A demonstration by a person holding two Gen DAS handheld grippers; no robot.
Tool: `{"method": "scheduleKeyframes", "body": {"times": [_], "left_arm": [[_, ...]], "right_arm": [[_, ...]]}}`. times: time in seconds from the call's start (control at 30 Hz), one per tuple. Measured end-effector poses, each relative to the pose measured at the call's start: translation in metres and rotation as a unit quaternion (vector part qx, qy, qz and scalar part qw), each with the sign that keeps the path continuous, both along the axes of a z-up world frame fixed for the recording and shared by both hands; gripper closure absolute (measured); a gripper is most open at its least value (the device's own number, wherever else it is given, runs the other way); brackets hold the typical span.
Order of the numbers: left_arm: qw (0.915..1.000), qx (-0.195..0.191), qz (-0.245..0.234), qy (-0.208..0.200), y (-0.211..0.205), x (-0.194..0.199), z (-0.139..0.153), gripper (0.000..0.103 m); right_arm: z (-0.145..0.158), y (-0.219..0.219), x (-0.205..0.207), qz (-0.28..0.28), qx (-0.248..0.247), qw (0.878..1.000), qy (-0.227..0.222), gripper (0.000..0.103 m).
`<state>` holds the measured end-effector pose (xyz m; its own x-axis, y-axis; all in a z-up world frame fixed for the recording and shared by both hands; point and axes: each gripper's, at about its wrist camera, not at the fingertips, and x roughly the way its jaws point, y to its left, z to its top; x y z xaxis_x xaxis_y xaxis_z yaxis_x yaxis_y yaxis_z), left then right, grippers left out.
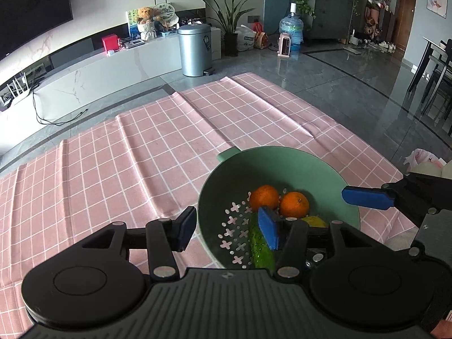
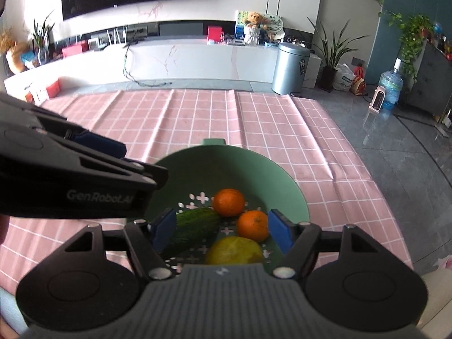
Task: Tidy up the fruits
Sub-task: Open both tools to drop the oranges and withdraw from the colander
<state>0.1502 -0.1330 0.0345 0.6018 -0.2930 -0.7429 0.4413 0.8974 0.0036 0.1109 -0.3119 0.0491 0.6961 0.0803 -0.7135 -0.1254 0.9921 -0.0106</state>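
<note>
Two grippers hung over a pink checked cloth point(image 1: 141, 147) spread on the desk. On the left side, the left gripper point(image 1: 228, 227) had its blue pads spread apart, and nothing was between them. One pad was over the cloth and the other was over the bowl. Just to its right sat a green bowl point(image 1: 282, 163) with little cross-shaped holes in the bottom. Inside the bowl lay a bumpy green cucumber point(image 2: 195, 227) on the left. Next to it were two oranges, the far orange point(image 2: 228, 202) and the near orange point(image 2: 252, 225), close together. A yellow fruit point(image 2: 234, 250) lay in the front of the bowl, touching the near orange. On the right side, the right gripper point(image 2: 221, 230) was spread wide too, and it pinched nothing. It hung above the fruit in the bowl. Far behind the desk stood a silver bin point(image 1: 195, 49) on the floor, and a big water bottle point(image 1: 291, 29) stood further to the right.
</note>
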Motion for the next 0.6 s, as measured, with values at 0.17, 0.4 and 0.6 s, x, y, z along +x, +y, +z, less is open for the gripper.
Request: {"method": "scheduleKeyframes", "body": {"times": [0.17,0.4,0.6], "left_arm": [[0.9998,0.007,0.014,-0.011,0.024,-0.022,0.006,0.043],[0.9987,0.001,0.048,-0.017,0.064,-0.046,0.007,0.042],[0.9963,0.002,0.084,-0.016,0.101,-0.061,0.000,0.041]], "right_arm": [[0.006,0.010,-0.022,-0.014,0.044,0.999,-0.014,0.032],[0.004,0.030,-0.051,-0.026,0.097,0.995,-0.026,0.031],[0.000,0.056,-0.069,-0.013,0.100,0.994,-0.041,0.030]]}}
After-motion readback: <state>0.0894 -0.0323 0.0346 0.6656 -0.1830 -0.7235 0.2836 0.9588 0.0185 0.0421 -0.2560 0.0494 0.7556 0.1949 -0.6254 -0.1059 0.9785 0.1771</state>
